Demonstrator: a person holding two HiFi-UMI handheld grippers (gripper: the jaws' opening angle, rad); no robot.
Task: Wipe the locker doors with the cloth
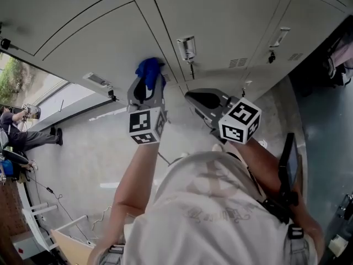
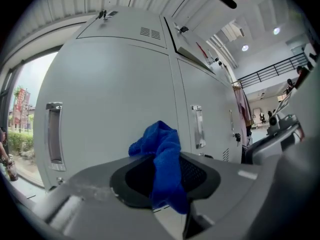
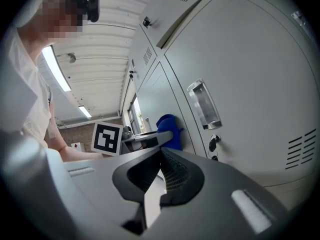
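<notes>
The left gripper [image 2: 161, 159] is clenching a blue cloth [image 2: 161, 139]. Its jaws are pressing together on the middle of the fabric. A bunched end is sticking up past the jaw tips and a shorter tail is hanging down behind them. This gripper is pointing at a grey locker door [image 2: 107, 94], and the bunched end is sitting right at the door's surface just ahead of the tips. Whether it is actually pressing on the metal cannot be told.

In the left gripper view, a recessed handle [image 2: 54, 133] is showing on that door to the left of the jaws. To their right, past the seam, the neighbouring door is carrying a handle of its own [image 2: 198, 126]. Louvred vents [image 2: 150, 32] are showing high above the tips.

The right gripper [image 3: 161, 151] is gripping nothing. Its jaws are meeting at the tips, leaving only a narrow wedge of a gap lower down between the pads. It is hovering just beside the left gripper, on that gripper's right, near the lockers.

In the right gripper view the cloth is showing beyond the jaw tips, with the left gripper's marker cube [image 3: 106, 138] to the left of it. To the right of the tips a shiny recessed handle [image 3: 205, 104] is sitting on the nearest door. A lock [image 3: 214, 142] is sitting just below that handle, and vent slots [image 3: 301, 149] are showing farther right.

In the head view the person's white shirt [image 1: 215, 214] is filling the space behind both grippers. Another person [image 1: 22, 134] is showing well off to the left of the left gripper.
</notes>
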